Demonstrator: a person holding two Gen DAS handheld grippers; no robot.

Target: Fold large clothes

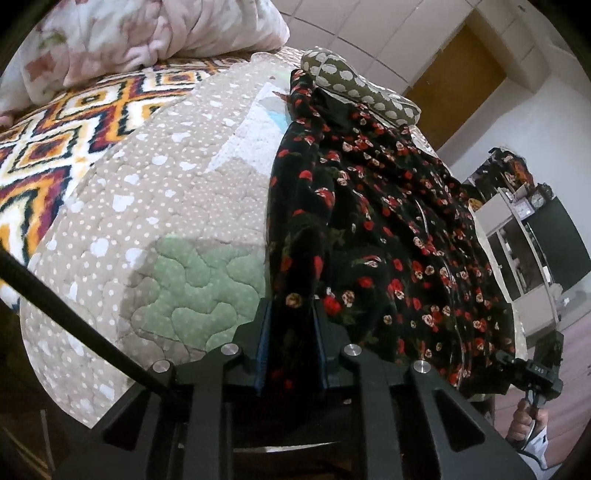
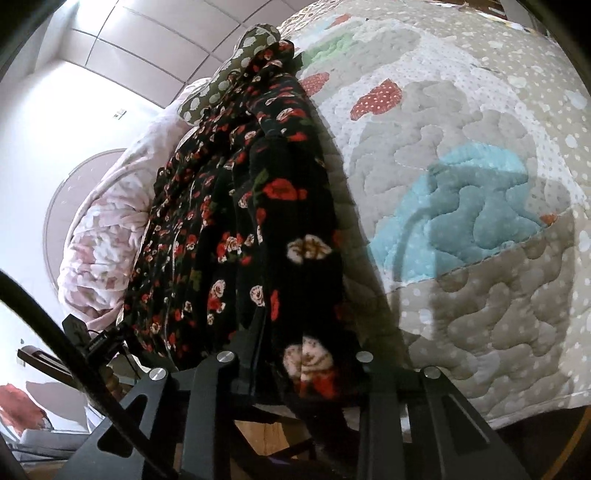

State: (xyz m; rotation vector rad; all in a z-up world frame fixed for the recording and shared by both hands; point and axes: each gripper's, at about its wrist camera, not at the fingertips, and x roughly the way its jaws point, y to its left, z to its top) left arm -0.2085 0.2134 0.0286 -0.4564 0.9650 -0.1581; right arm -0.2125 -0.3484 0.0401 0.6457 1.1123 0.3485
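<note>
Lying lengthwise on the bed, the dress (image 1: 373, 229) is a black garment printed with red and cream flowers, gathered into a long, rumpled strip over the quilt (image 1: 147, 206). Its near end hangs at the bed's edge, and both tools have hold of it there. The left hand-held gripper (image 1: 291, 332) stands narrow, its blue-lined fingers (image 1: 263, 354) pinching a fold of the dress between them. Off to the right in the left wrist view, the right hand-held gripper (image 1: 532, 373) shows at the dress's other corner, with the person's hand (image 1: 526, 421) on its handle. In the right wrist view, cloth with a large cream flower fills the gap of that gripper; its jaws stand somewhat wider than the left ones, closed around a thicker bunch of fabric. At the far end of the dress lies a green pillow (image 1: 354, 85) with pale dots, touching the garment. A pink floral blanket (image 1: 147, 33) is heaped at the head of the bed, and a patterned orange and white rug-like spread (image 1: 55, 147) lies beside the quilt. A black cable (image 1: 74, 314) crosses the lower left of the left wrist view.
</note>
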